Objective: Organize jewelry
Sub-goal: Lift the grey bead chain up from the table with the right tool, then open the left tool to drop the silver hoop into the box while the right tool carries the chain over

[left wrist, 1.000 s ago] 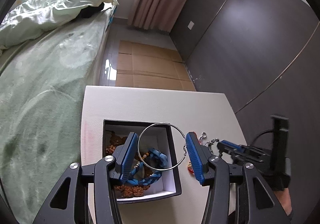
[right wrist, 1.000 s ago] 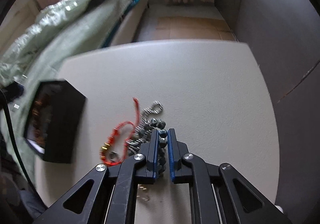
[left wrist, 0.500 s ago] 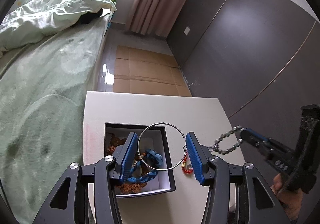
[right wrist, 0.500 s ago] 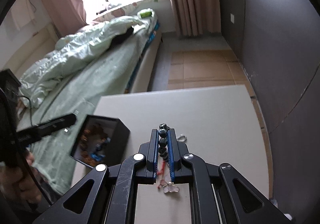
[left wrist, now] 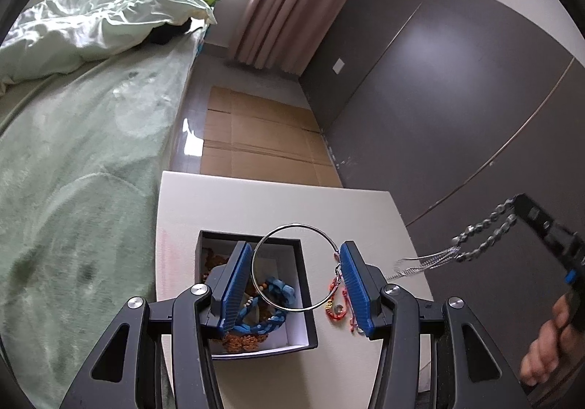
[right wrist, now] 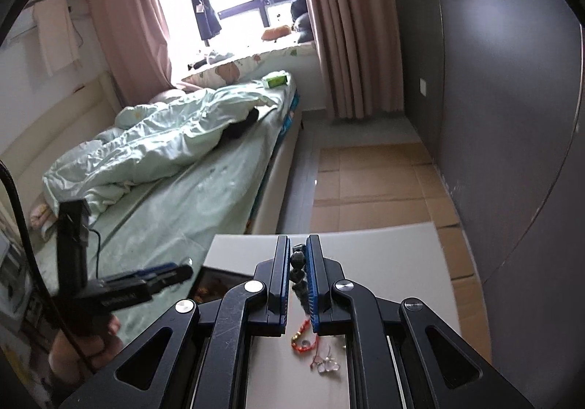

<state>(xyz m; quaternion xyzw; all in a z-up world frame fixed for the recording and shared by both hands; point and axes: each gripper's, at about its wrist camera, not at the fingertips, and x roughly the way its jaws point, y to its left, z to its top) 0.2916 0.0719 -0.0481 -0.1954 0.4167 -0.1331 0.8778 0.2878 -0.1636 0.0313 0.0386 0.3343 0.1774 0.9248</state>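
My left gripper (left wrist: pixel 296 279) is shut on a thin silver hoop bangle (left wrist: pixel 281 232), held above the black jewelry box (left wrist: pixel 305 299). The box holds a blue braided bracelet (left wrist: pixel 278 290) and brown beads (left wrist: pixel 241 343). A red-orange cord bracelet (left wrist: pixel 334 301) lies on the white table (left wrist: pixel 256 204) right of the box; it also shows in the right wrist view (right wrist: pixel 303 336). My right gripper (right wrist: pixel 296 262) is shut on a dark beaded chain (right wrist: pixel 297 268), lifted above the table. In the left wrist view the chain (left wrist: pixel 482 240) hangs from the right gripper (left wrist: pixel 519 204) at the far right.
A bed with a green sheet (left wrist: pixel 73 153) runs along the table's left side. Cardboard sheets (left wrist: pixel 256 138) cover the floor beyond the table. A dark wall (left wrist: pixel 438 98) stands to the right. A small clear charm (right wrist: pixel 327 365) lies on the table by the red bracelet.
My right gripper has lifted the beaded chain off the table and risen high. The left gripper has also risen a little, still holding the hoop over the box.
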